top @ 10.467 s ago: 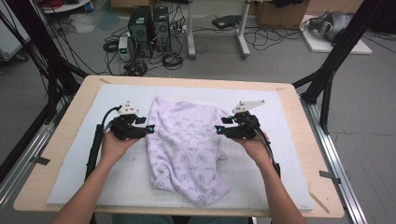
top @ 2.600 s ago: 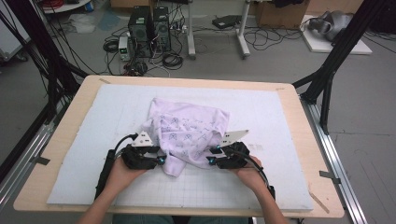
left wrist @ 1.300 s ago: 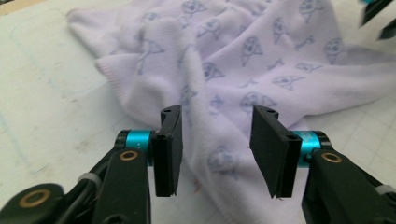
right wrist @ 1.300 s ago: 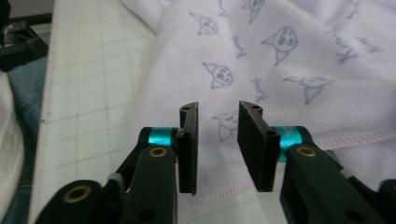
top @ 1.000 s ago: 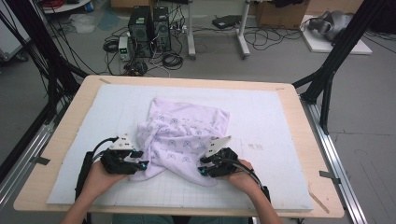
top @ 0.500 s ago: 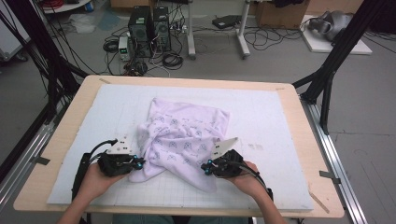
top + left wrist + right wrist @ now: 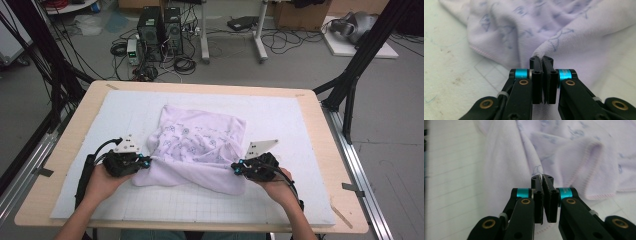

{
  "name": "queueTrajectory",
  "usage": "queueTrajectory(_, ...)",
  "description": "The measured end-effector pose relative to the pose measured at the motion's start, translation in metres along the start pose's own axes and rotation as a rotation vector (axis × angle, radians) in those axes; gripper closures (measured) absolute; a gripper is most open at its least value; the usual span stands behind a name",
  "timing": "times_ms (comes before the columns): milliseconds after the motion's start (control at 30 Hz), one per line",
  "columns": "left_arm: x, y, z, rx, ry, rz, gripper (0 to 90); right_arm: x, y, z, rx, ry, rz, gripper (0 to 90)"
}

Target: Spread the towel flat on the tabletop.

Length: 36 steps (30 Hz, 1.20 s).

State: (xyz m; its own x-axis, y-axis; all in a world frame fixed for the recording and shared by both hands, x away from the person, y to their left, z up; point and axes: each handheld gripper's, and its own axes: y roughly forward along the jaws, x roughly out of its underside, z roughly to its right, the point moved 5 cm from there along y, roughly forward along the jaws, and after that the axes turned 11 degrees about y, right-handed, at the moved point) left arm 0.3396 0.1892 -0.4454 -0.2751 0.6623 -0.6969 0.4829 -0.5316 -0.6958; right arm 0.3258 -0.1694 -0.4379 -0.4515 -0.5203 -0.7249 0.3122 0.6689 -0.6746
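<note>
A pale lilac cloth (image 7: 200, 145) with a faint blue print lies rumpled on the white gridded mat (image 7: 300, 125). My left gripper (image 7: 145, 161) is shut on the cloth's near left edge, and a fold (image 7: 549, 46) of it is pinched between the pads. At the near right edge my right gripper (image 7: 235, 167) is shut on the cloth (image 7: 564, 152) in the same way. Both sets of jaws have just been closing onto the fabric. The near hem sags between the two grippers, slightly lifted off the mat. The far part of the cloth rests flat.
The mat lies on a wooden table (image 7: 320, 135) with bare wood showing along its edges. Black frame legs (image 7: 350, 85) rise at the right and left sides. Computers (image 7: 160, 25) and cables stand on the floor beyond the far edge.
Both grippers have closed on the cloth's near edge and drawn apart, the left toward the left and the right toward the right. The near hem now stretches between them, slightly raised.
</note>
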Motion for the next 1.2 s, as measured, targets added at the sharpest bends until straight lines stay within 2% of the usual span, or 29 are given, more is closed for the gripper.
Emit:
queueTrajectory(133, 0.004, 0.02, -0.01, -0.01, -0.016, -0.021, 86.7, 0.003, 0.015, 0.02, 0.02, 0.052, -0.022, 87.7)
queueTrajectory(267, 0.004, 0.018, -0.011, -0.015, -0.02, -0.02, 85.6, 0.008, 0.027, 0.026, 0.008, 0.073, -0.057, 87.4)
queueTrajectory(333, 0.003, 0.011, -0.01, -0.036, -0.022, -0.009, 79.4, 0.007, 0.027, 0.025, 0.006, 0.073, -0.057, 86.9)
queueTrajectory(467, -0.002, -0.011, -0.009, -0.058, -0.025, 0.045, 69.1, 0.001, 0.015, 0.02, 0.011, 0.059, 0.006, 79.7)
queueTrajectory(600, -0.006, -0.032, -0.006, -0.071, -0.01, 0.072, 65.1, -0.004, -0.001, 0.012, -0.001, 0.035, 0.042, 76.8)
queueTrajectory(667, -0.007, -0.038, -0.003, -0.055, 0.006, 0.085, 65.0, -0.005, -0.005, 0.005, -0.022, 0.028, 0.056, 75.9)
queueTrajectory(733, -0.007, -0.038, 0.004, -0.018, 0.015, 0.098, 65.3, -0.005, -0.004, -0.004, -0.035, 0.01, 0.053, 74.4)
queueTrajectory(800, -0.004, -0.031, 0.011, 0.018, 0.035, 0.095, 66.8, -0.003, 0.001, -0.011, -0.054, -0.01, 0.044, 73.3)
queueTrajectory(867, 0.002, -0.02, 0.016, 0.062, 0.046, 0.075, 69.0, 0.0, 0.01, -0.014, -0.05, -0.022, 0.01, 72.0)
queueTrajectory(933, 0.008, -0.009, 0.019, 0.091, 0.045, 0.051, 69.8, 0.004, 0.02, -0.015, -0.063, -0.019, -0.024, 70.1)
queueTrajectory(967, 0.011, -0.004, 0.02, 0.107, 0.037, 0.042, 69.7, 0.005, 0.024, -0.014, -0.061, -0.034, -0.036, 69.5)
queueTrajectory(1067, 0.02, 0.011, 0.02, 0.126, 0.03, -0.013, 65.9, 0.007, 0.032, -0.012, -0.063, -0.029, -0.062, 65.8)
queueTrajectory(1167, 0.02, 0.014, 0.02, 0.135, 0.03, -0.007, 64.0, 0.012, 0.041, -0.008, -0.057, -0.023, -0.106, 65.6)
queueTrajectory(1200, 0.02, 0.013, 0.02, 0.133, 0.033, -0.011, 63.6, 0.013, 0.043, -0.008, -0.063, -0.016, -0.096, 66.9)
